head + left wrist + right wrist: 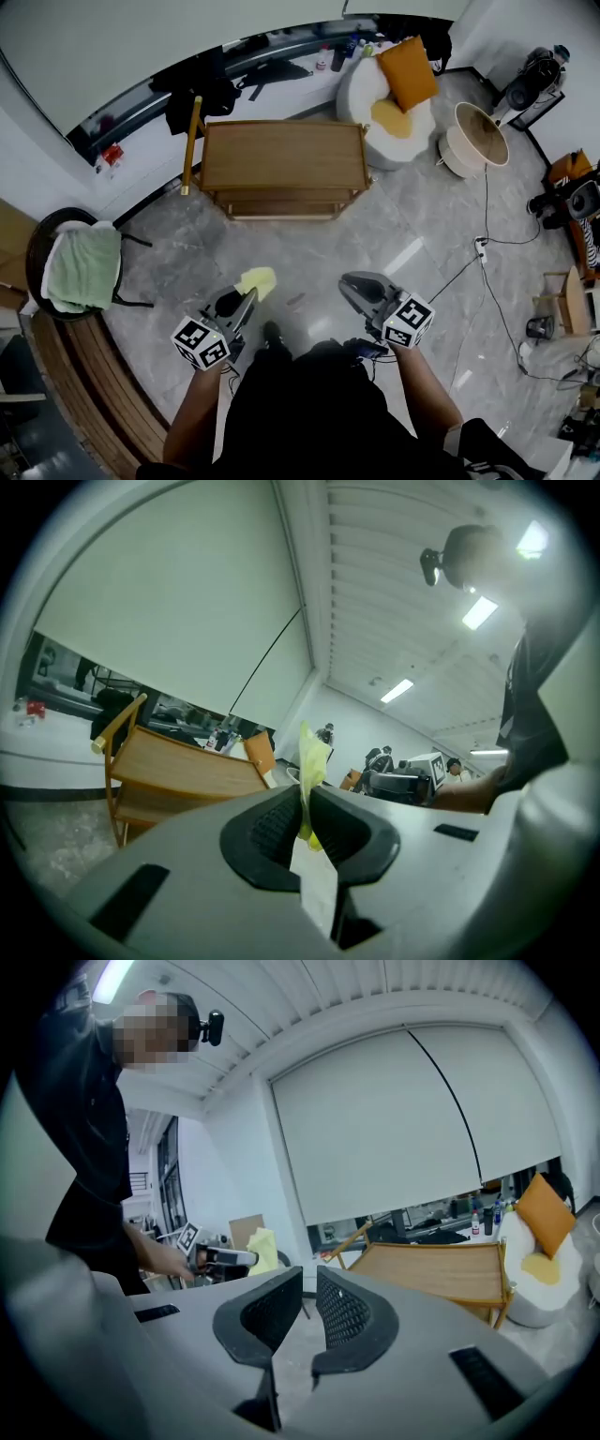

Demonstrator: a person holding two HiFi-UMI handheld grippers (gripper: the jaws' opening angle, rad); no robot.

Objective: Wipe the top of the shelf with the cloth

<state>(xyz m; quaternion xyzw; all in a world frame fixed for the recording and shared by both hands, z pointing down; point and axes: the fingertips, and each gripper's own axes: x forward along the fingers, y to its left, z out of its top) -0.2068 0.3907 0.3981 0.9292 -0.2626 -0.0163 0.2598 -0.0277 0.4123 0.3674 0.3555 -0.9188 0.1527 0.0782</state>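
The wooden shelf (284, 155) stands by the far wall, its flat top bare; it also shows in the left gripper view as the shelf (183, 771) and in the right gripper view as the shelf (431, 1269). A yellow cloth (257, 280) sticks up from my left gripper (246, 300), which is shut on it over the floor, well short of the shelf. In the left gripper view the cloth (310, 761) is pinched between the jaws. My right gripper (349, 284) hangs beside it, jaws together and holding nothing.
A round chair with a green towel (82, 267) stands at the left. A white beanbag with an orange cushion (394, 103) sits right of the shelf, a round side table (480, 136) beyond it. A power strip with cables (482, 247) lies on the marble floor at the right.
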